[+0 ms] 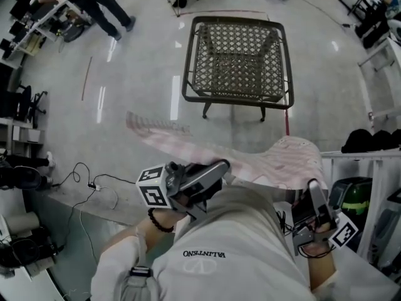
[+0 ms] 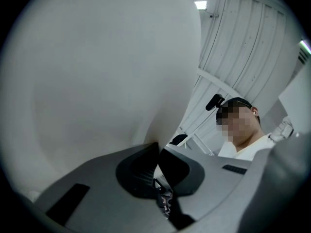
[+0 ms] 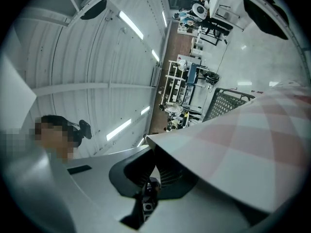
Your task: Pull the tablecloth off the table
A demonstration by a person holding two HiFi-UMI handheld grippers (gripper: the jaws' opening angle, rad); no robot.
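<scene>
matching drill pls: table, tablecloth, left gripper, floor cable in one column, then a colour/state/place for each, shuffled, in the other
Column one:
1. table
2. tablecloth
3. left gripper
4. cable

Column two:
A. pink and white check, hanging clear of the furniture
B. jaws together with fabric pinched between them
C. dark lattice top, nothing on it
D. black, lying loose on the floor at the left of the head view

Pairs: 1-C, 2-A, 3-B, 4-D

Lattice-top table [image 1: 238, 58] stands on grey floor [image 1: 144, 74] (cables [image 1: 103, 177] at left).
</scene>
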